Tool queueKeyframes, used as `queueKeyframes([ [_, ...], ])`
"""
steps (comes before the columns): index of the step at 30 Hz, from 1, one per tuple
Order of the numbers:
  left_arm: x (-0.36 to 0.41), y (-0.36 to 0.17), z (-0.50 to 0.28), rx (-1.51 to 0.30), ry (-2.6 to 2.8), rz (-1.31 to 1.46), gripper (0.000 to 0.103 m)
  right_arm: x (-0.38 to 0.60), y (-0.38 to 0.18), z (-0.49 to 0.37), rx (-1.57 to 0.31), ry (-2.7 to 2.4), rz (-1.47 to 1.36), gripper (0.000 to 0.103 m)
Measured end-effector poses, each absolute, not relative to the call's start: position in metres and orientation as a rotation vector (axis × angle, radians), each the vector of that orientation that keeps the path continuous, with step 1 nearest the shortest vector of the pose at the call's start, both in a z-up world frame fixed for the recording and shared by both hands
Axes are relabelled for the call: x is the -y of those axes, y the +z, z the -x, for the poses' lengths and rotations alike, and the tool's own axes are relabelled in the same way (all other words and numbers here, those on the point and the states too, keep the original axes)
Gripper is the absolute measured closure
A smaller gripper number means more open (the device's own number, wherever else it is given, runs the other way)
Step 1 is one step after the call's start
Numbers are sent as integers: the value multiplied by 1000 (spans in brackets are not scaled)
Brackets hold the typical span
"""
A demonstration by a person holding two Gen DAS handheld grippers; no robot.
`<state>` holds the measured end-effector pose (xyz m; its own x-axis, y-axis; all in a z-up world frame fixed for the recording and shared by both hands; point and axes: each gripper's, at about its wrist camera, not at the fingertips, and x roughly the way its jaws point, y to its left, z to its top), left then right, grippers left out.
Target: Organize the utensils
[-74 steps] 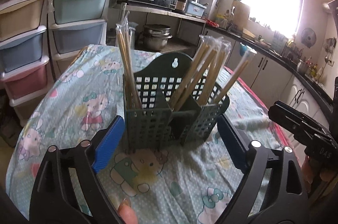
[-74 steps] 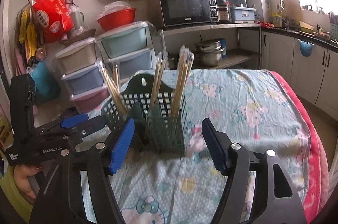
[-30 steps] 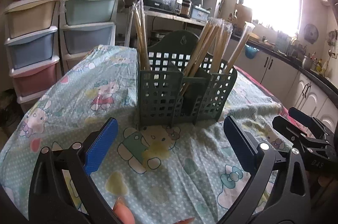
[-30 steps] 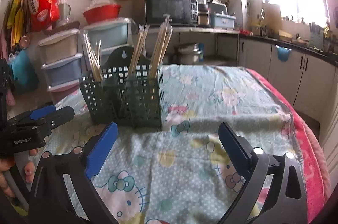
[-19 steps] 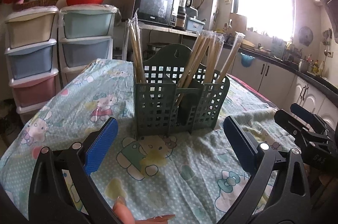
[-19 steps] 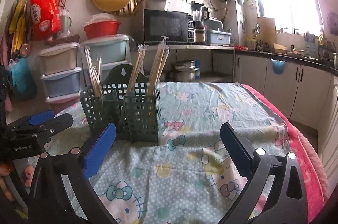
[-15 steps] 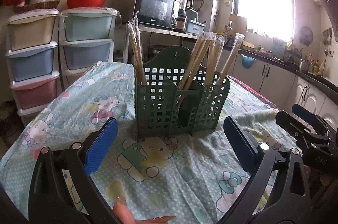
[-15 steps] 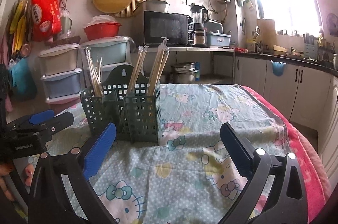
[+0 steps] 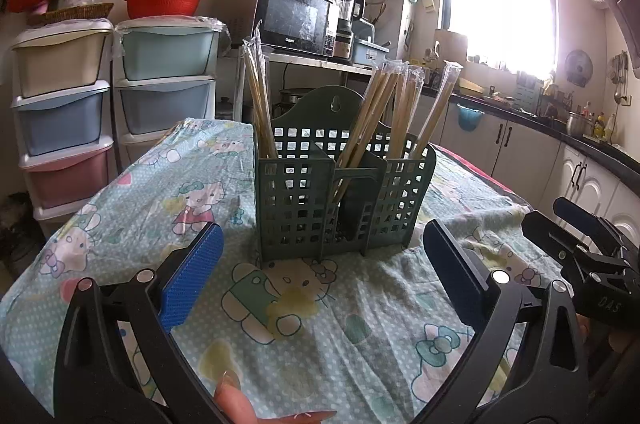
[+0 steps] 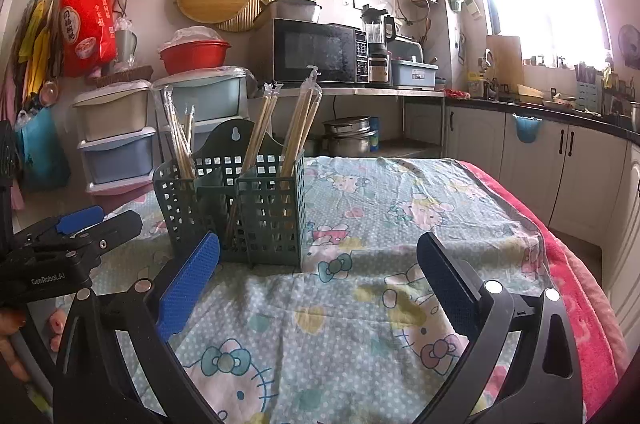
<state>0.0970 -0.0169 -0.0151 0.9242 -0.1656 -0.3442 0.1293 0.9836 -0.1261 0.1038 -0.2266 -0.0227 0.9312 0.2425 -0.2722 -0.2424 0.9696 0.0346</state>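
A dark green lattice utensil holder (image 9: 344, 199) (image 10: 236, 207) stands upright on the cartoon-print tablecloth (image 9: 168, 199). Wrapped chopsticks (image 9: 260, 103) fill its left compartment, and more wrapped chopsticks (image 9: 404, 111) lean in the right ones. In the right wrist view the chopsticks (image 10: 296, 127) rise from the same holder. My left gripper (image 9: 322, 274) is open a little in front of the holder, nothing between its blue pads. My right gripper (image 10: 318, 274) is open too, to the right of the holder and nearer than it, and holds nothing.
Stacked pastel drawer units (image 9: 120, 103) stand behind the table at left, a microwave (image 9: 294, 17) on a shelf behind. Kitchen counter and cabinets (image 10: 560, 159) run along the right. A pink cloth (image 10: 580, 288) edges the table's right side. A fingertip (image 9: 236, 400) shows below.
Both grippers have pulled back from the holder and levelled out, so it looks smaller and farther. The holder and chopsticks have not moved. Both grippers stay open.
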Motion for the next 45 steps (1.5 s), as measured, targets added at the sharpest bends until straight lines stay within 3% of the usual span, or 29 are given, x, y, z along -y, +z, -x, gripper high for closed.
queueKeyframes([
  [45, 15, -15, -96, -362, -145, 101, 11, 228, -22, -103, -275, 234, -4, 7],
])
